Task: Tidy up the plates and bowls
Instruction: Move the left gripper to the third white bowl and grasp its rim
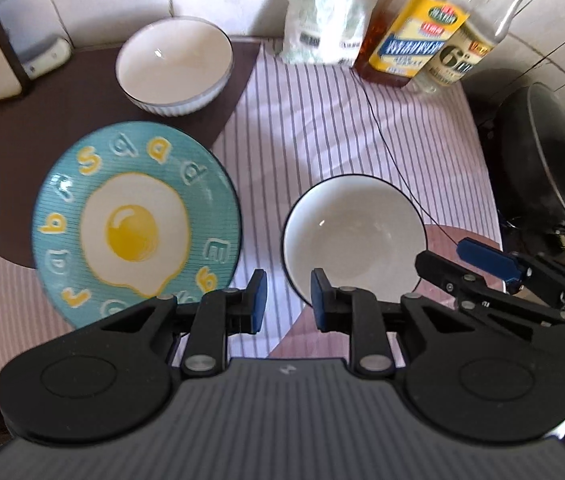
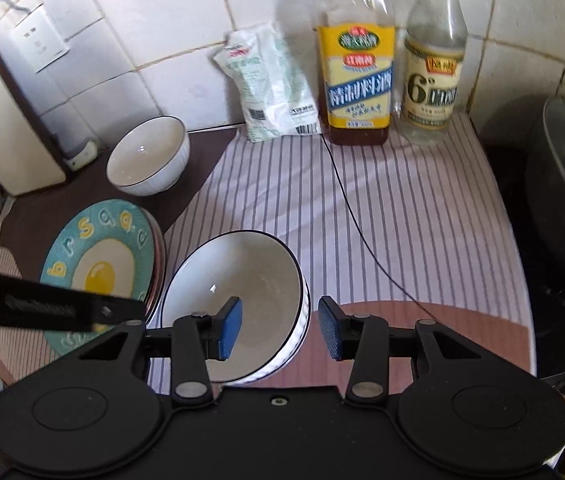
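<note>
Near bowl [image 2: 238, 304] on tabletop [image 2: 402, 216] beside plate [image 2: 98, 272]; far bowl [image 2: 148, 160] behind. Right gripper [image 2: 280, 330] jaws wide, straddling near bowl's rim, not closed. Left gripper [image 1: 288, 300] jaws wide, empty. Bowl likely ceramic: stiff, glazed-slippery, breakable; pinch rim wall.

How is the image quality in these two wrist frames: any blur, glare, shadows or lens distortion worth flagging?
Left wrist view: motion blur smears the bottles and the bag, the egg plate is slightly soft, and small glare spots show in both bowls. Right wrist view: sharper, bottle labels readable, soft shadows fall across the striped cloth, and fisheye bends the wall tile lines and darkens the corners.
</note>
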`<move>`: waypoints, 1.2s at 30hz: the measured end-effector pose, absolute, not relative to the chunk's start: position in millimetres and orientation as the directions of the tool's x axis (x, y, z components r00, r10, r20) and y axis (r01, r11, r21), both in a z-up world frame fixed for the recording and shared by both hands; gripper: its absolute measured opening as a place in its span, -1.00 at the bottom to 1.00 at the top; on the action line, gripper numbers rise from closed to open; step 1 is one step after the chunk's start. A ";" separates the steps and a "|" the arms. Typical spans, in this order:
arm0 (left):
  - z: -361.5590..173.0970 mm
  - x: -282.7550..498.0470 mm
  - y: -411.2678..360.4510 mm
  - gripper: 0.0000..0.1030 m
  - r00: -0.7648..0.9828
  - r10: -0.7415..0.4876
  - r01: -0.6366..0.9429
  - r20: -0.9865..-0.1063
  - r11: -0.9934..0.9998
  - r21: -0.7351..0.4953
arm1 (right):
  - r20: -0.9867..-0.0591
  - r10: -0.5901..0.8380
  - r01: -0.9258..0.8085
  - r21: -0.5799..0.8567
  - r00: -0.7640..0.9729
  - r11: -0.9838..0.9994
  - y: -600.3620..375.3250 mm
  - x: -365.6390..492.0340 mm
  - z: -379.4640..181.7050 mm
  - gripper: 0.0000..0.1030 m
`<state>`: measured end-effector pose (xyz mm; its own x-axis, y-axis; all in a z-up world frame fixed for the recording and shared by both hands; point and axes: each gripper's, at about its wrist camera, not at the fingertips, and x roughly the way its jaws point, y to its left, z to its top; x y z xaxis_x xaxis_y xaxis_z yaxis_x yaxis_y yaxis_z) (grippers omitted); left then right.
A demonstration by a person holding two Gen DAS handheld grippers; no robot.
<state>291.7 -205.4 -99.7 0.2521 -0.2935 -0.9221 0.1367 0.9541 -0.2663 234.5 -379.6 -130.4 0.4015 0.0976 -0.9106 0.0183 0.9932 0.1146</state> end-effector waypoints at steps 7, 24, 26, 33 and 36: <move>-63.6 275.0 -177.4 -0.47 0.329 -0.277 0.194 -0.903 0.955 -0.222 | -0.892 0.093 -0.053 0.078 0.442 0.996 -361.6 224.6 -97.8 -0.03; -33.6 290.8 -99.7 -0.21 0.427 -0.344 0.329 -0.836 0.920 -0.211 | -0.797 0.128 -0.130 0.063 0.590 0.990 -276.1 219.1 -39.4 0.13; -38.8 300.8 -91.3 -0.17 0.424 -0.344 0.333 -0.838 0.920 -0.209 | -0.790 0.129 -0.138 0.056 0.599 0.989 -264.7 224.9 -41.2 0.18; -67.2 344.3 -61.3 0.10 0.419 -0.340 0.341 -0.842 0.918 -0.202 | -0.783 0.124 -0.113 0.069 0.610 0.991 -239.1 253.8 -63.1 0.28; -84.9 362.2 -50.6 0.26 0.418 -0.344 0.329 -0.841 0.920 -0.213 | -0.765 0.123 -0.094 0.082 0.632 0.992 -234.3 270.1 -82.4 0.32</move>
<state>362.2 -50.6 -84.9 0.4178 -0.3440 -0.8409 0.3290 0.9200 -0.2128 270.1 -234.3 -82.4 0.6323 0.1230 -0.7649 -0.0939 0.9922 0.0819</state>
